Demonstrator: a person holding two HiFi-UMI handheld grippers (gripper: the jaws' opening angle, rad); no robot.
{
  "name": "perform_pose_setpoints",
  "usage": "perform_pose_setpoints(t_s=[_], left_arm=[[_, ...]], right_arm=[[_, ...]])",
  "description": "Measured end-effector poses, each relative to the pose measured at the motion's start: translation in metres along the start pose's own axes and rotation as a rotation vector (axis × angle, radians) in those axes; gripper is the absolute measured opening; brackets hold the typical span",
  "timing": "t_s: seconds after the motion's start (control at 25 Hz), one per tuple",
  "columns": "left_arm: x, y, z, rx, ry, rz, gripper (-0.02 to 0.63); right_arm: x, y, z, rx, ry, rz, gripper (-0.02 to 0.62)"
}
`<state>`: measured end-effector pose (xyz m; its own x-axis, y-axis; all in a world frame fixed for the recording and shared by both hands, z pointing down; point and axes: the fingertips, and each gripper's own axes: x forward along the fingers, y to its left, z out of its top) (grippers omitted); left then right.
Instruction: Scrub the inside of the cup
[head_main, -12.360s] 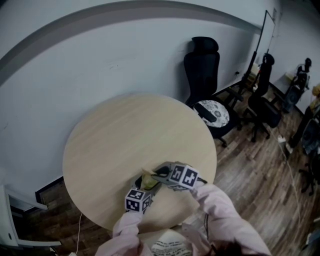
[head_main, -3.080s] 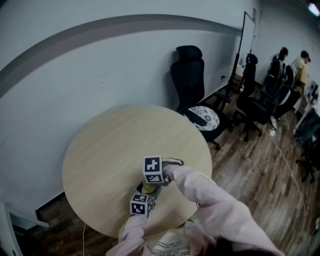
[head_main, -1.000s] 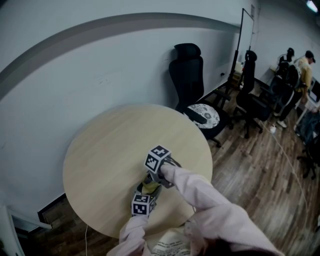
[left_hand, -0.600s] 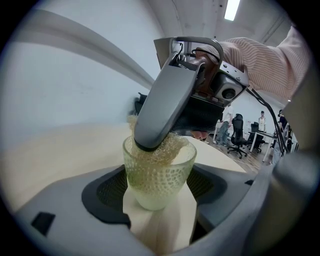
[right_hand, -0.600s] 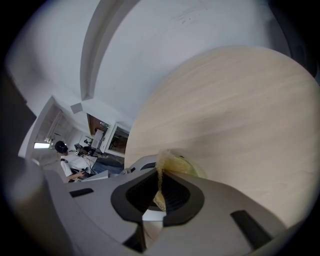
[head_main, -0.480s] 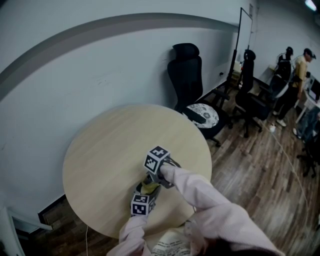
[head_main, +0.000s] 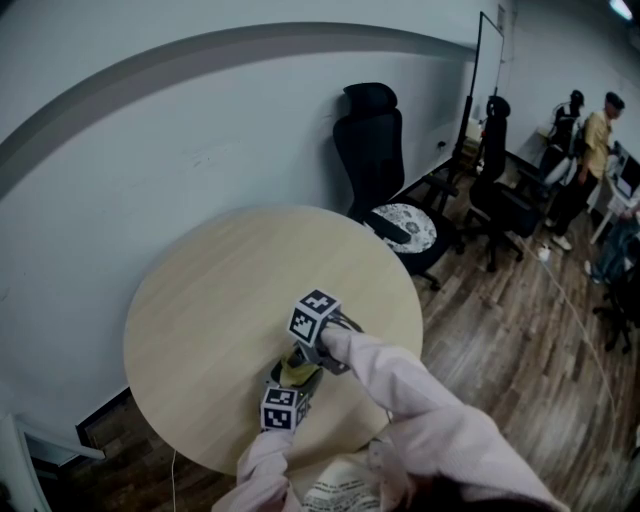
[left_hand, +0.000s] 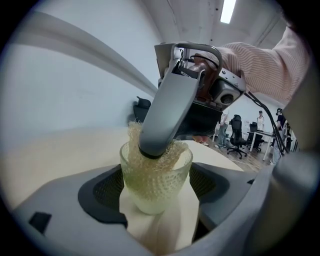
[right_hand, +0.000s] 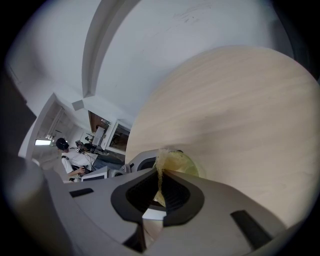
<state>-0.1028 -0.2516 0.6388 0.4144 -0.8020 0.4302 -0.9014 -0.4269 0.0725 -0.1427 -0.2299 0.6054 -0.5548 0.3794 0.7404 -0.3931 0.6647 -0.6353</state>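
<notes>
Right now the small translucent frosted cup (left_hand: 150, 196) stands upright on the round pale-wood table (head_main: 200, 290), near the table's front edge, i.e. the side closest to the person. The grey two-jaw L gripper (left_hand: 160, 190), w/ its marker cube, sits low at that same front edge. Its jaws are either side of the cup and opening, and the dark pads are just beside the cup walls, not squeezing as far as can be seen. The grey R gripper (left_hand: 154, 149) reaches down from above the table into the cup mouth, jaws clamped together on a yellowish mesh scrub cloth (left_hand: 133, 145). The mesh fills the cup's upper part & pokes up over the rim. R gripper view shows a thin mesh edge pinched btwn the closed jaws, w/ the cup rim just past the tips. A pink striped sleeve (head_main: 400, 390) leads back off the table's front edge. A black high-back office chair (head_main: 385, 150) stands beyond the table's far right side, on the dark wood-plank floor (head_main: 500, 330).
</notes>
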Motion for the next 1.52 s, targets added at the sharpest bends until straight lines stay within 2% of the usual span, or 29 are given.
perform_pose_setpoints(t_s=[0.52,0.68,0.76,0.96,1.08,1.24,1.52], left_arm=[[-0.032,0.001,-0.010,-0.020,-0.022,0.041,0.398],[-0.052,0.002,-0.008,-0.044,-0.061,0.082,0.332],[-0.060,0.003,-0.004,-0.049,-0.080,0.104,0.275],[-0.079,0.002,-0.002,-0.072,-0.075,0.148,0.194],[-0.091,0.001,0.006,-0.080,-0.101,0.184,0.168],[-0.106,-0.003,0.015,-0.090,-0.114,0.216,0.122],[-0.128,-0.012,0.026,-0.098,-0.134,0.240,0.077]], right_arm=[[-0.014,0.003,-0.004,-0.012,-0.053,0.021,0.015],[-0.025,0.010,-0.008,-0.047,-0.095,0.046,0.015],[-0.031,0.012,-0.009,-0.063,-0.132,0.066,0.015],[-0.042,0.015,-0.016,-0.110,-0.223,0.107,0.017],[-0.048,0.017,-0.022,-0.165,-0.290,0.114,0.017],[-0.058,0.023,-0.030,-0.265,-0.428,0.131,0.017],[-0.065,0.038,-0.046,-0.373,-0.636,0.113,0.018]])
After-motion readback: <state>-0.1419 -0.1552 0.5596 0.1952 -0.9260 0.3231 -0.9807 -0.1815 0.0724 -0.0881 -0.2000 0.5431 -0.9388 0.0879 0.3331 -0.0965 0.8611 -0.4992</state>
